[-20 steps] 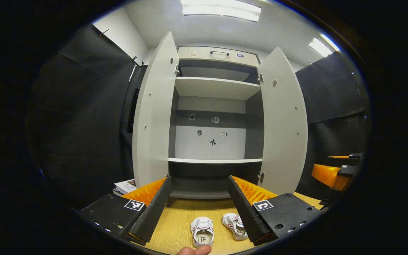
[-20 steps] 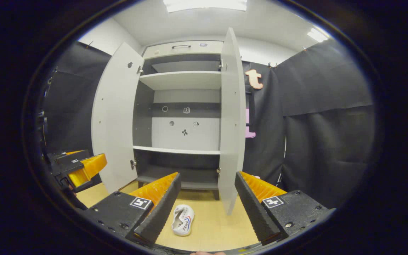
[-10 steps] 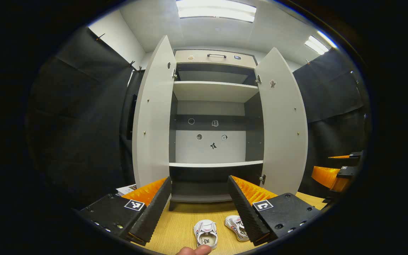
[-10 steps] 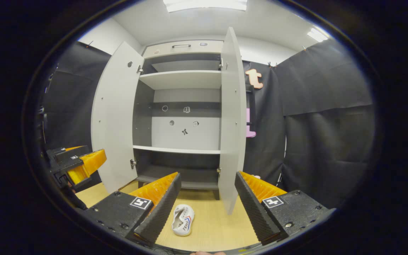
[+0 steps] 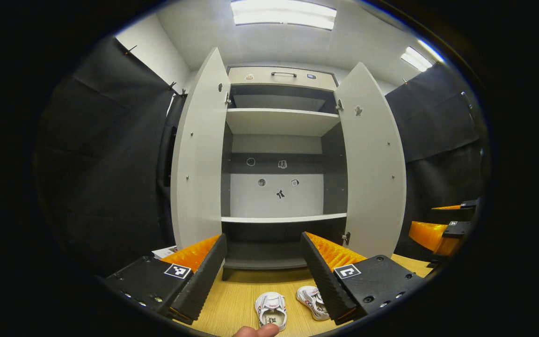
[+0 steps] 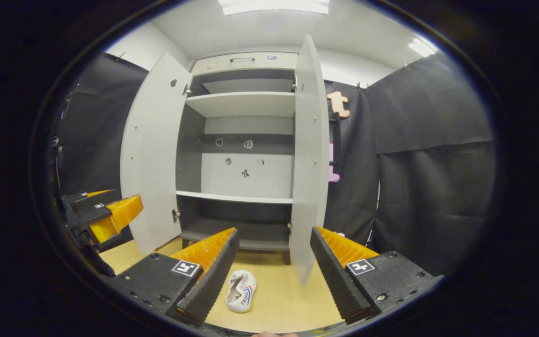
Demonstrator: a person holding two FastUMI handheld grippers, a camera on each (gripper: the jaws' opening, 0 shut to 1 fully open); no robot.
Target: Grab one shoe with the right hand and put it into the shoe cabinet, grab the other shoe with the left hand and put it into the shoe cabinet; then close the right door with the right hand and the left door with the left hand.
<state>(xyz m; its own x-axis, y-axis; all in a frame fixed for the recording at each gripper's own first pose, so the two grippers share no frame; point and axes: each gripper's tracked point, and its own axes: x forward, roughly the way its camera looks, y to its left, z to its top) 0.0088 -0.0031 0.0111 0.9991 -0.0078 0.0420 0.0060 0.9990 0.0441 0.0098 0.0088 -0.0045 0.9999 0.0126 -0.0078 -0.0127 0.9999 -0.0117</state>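
I hold my left gripper (image 5: 264, 262) spread wide and empty before the shoe cabinet (image 5: 281, 122), both doors swung open. Two white shoes (image 5: 272, 310) lie side by side on the wooden floor (image 5: 232, 299) below it (a fingertip shows at the bottom edge). My right gripper (image 6: 274, 262), likewise released, hangs above one shoe (image 6: 241, 291) near the right door (image 6: 308, 159).

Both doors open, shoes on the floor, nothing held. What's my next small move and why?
Probably lower the right gripper onto the shoe lying just below its open fingers. Both shoes, this one and the other shoe, sit on the floor before the cabinet, whose shelves look bare, and the task starts with the right hand.
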